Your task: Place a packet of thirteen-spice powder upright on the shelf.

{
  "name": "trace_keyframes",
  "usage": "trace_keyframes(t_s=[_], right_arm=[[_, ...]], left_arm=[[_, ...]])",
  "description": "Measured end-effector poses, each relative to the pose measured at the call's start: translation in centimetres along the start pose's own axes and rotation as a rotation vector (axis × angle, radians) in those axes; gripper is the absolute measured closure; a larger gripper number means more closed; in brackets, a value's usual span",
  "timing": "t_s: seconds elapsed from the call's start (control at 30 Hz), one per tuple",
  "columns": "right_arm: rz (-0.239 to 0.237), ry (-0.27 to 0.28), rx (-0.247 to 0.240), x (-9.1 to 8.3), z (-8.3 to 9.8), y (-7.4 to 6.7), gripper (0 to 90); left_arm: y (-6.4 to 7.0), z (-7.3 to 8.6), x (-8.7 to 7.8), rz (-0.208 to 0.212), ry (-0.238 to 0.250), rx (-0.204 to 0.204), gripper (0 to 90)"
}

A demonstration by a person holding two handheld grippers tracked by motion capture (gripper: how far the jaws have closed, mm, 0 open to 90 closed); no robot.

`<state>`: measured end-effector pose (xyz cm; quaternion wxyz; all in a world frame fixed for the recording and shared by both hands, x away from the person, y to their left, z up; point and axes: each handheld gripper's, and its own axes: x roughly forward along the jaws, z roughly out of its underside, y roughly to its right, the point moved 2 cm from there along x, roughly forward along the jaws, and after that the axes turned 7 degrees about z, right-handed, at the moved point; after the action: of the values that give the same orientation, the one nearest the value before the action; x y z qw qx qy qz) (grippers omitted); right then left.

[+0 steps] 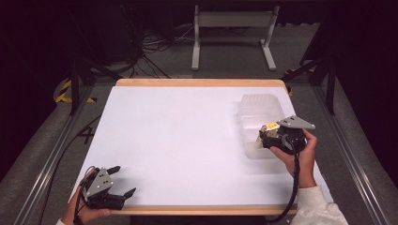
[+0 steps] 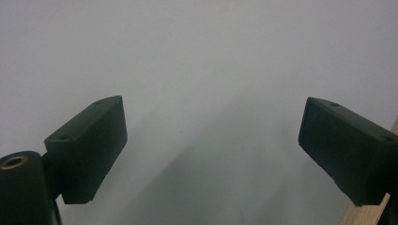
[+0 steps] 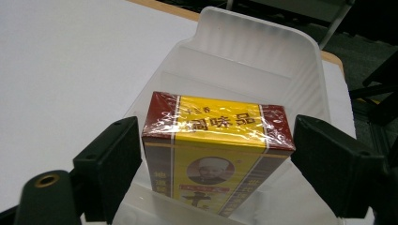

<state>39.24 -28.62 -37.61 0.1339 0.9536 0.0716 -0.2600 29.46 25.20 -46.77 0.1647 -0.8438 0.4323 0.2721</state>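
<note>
A yellow and dark-red box (image 3: pixel 218 136) wrapped in clear film stands in the near end of a clear plastic container (image 3: pixel 263 51) at the right of the table. My right gripper (image 3: pixel 216 159) is open, one jaw on each side of the box, close to its sides without pressing it. In the high view the box (image 1: pixel 271 126) shows as a yellow patch under my right gripper (image 1: pixel 265 137), over the container (image 1: pixel 256 105). My left gripper (image 1: pixel 123 180) rests at the table's front left corner, open and with nothing in it (image 2: pixel 211 140).
A white sheet (image 1: pixel 187 140) covers the wooden table. The wooden front edge (image 2: pixel 371 213) lies just beside my left gripper's right jaw. Beyond the table are a grey frame (image 1: pixel 232 28) and cables on the floor.
</note>
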Motion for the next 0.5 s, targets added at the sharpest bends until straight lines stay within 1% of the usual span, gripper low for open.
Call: trace_keyframes(t_s=[0.2,0.33,0.4,0.47,0.5], right_arm=[[0.001,0.002,-0.003,-0.3,0.1,0.1,15.0],[0.001,0.004,0.005,-0.6,0.2,0.2,14.4],[0.003,0.007,0.006,-0.8,0.3,0.3,14.3],[-0.001,0.009,0.009,-0.9,0.3,0.3,14.3],[-0.011,0.014,0.016,-1.2,0.4,0.3,14.1]], left_arm=[[-0.1,-0.2,0.2,0.006,0.002,0.005,9.0],[-0.3,-0.4,0.4,0.008,0.008,0.011,9.0],[-0.3,-0.6,0.4,0.010,0.015,0.004,9.0],[-0.4,-0.7,0.5,0.011,0.020,0.008,9.0],[-0.4,-0.8,0.5,0.013,0.019,0.014,9.0]])
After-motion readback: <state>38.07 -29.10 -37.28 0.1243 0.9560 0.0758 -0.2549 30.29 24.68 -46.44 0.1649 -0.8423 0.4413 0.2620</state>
